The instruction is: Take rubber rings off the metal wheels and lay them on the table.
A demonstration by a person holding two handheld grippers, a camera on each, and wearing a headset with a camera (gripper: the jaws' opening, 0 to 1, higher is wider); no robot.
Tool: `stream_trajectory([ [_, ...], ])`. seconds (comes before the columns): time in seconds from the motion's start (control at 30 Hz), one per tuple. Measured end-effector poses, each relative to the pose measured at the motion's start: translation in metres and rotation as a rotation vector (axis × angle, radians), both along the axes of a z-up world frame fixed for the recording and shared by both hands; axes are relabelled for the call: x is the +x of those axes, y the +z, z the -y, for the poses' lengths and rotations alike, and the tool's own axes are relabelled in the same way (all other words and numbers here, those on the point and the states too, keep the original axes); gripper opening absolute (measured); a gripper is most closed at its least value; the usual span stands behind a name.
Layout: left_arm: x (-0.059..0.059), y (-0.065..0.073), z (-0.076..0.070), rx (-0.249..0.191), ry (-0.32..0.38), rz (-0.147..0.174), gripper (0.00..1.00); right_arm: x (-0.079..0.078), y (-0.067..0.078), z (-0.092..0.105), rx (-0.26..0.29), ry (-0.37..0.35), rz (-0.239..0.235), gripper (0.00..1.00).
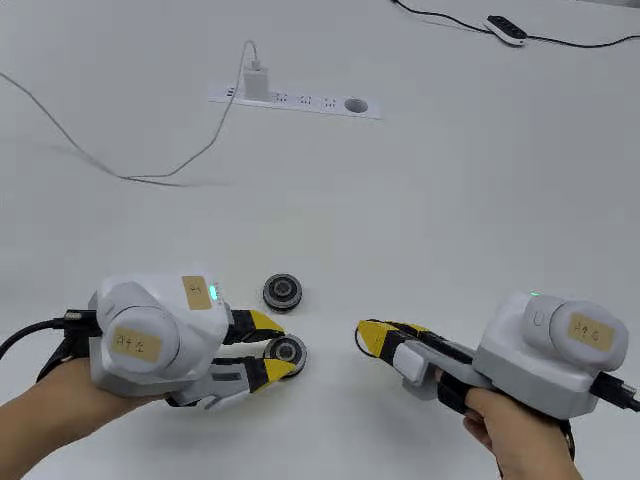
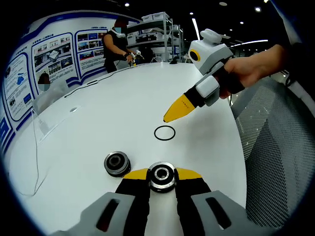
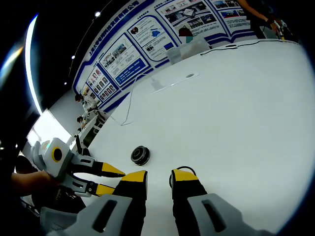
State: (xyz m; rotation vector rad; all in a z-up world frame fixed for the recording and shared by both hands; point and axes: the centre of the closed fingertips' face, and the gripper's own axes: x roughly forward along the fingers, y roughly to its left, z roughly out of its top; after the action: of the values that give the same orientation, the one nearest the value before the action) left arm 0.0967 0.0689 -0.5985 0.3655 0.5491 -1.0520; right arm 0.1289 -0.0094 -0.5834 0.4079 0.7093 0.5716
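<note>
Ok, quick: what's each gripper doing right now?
Left gripper: shut on a wheel.
Right gripper: open, holding nothing; a ring lies on the table near its tips.

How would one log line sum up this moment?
left gripper: shut on wheel | right gripper: open, empty | rubber ring: on table | second wheel: on table

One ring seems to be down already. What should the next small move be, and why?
Probably bring the right gripper away from the rubber ring and toward the wheel held by the left gripper. The ring lies flat on the table, clear of the parted right fingers, so that step looks done. Whether the held wheel bears another ring is unclear.
</note>
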Motion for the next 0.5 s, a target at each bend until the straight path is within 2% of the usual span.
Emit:
stream_trajectory([
  [0.1, 0.0004, -0.0023, -0.0004, 0.007, 0.001, -0.004, 0.19, 0.0001, 0.0012, -0.0012, 0.016, -0.001, -0.002, 0.2],
  [0.5, 0.0017, -0.0072, -0.0029, 0.022, 0.0, -0.012, 0.15, -0.0006, 0.0007, -0.0012, 0.017, -0.001, -0.004, 0.2],
])
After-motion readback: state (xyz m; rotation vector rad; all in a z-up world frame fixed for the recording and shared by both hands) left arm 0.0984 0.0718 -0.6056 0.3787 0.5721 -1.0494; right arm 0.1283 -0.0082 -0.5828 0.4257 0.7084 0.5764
